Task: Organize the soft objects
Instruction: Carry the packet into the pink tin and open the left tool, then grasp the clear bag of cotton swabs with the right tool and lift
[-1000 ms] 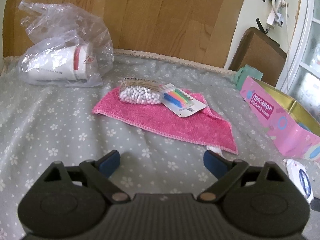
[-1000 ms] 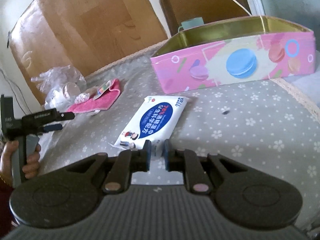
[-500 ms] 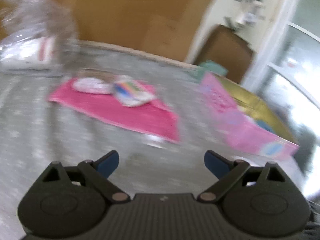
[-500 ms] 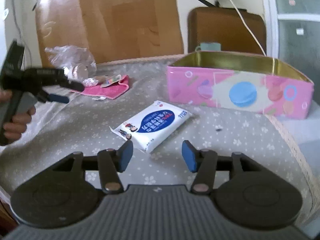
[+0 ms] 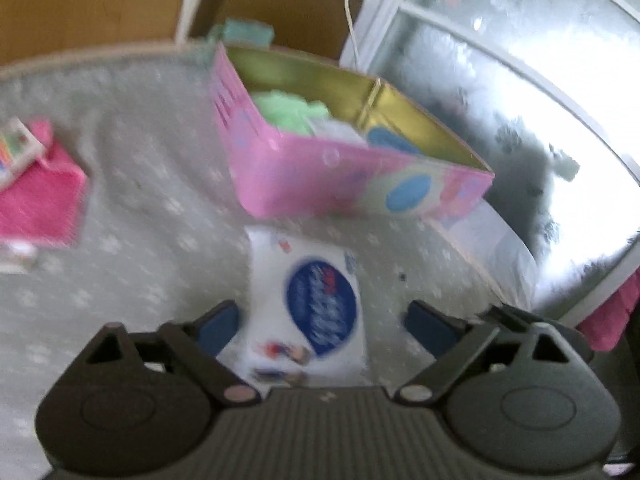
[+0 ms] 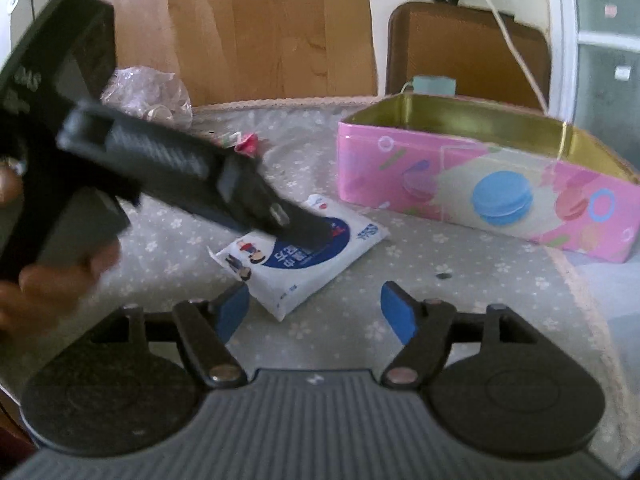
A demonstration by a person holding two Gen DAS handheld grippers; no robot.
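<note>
White soft tissue pack with a blue oval label (image 6: 304, 254): lies flat on the grey flower-print tablecloth (image 6: 460, 292), just in front of the pink rectangular macaron tin (image 6: 484, 196), near its left corner and apart from it. Left gripper (image 5: 320, 324): jaws wide but closing, blue pads (image 5: 218, 328) either side of the pack in its own view, no contact discernible; from the right wrist view its black tip lies over the pack's label, and whether it touches cannot be told. Right gripper (image 6: 316, 308): jaws opening, nothing between them, pack just ahead of the left pad. Tin contents: a pale green soft item (image 5: 292, 112) and something white and blue beside it, both blurred. Pink cloth (image 5: 36, 196): well left of the tin, cut off by the frame edge, a small card on it illegible. Crumpled clear plastic bag (image 6: 148, 96): far left of the tin, partly hidden behind the left gripper. A hand (image 6: 52, 276), blurred, holds that gripper's handle.
</note>
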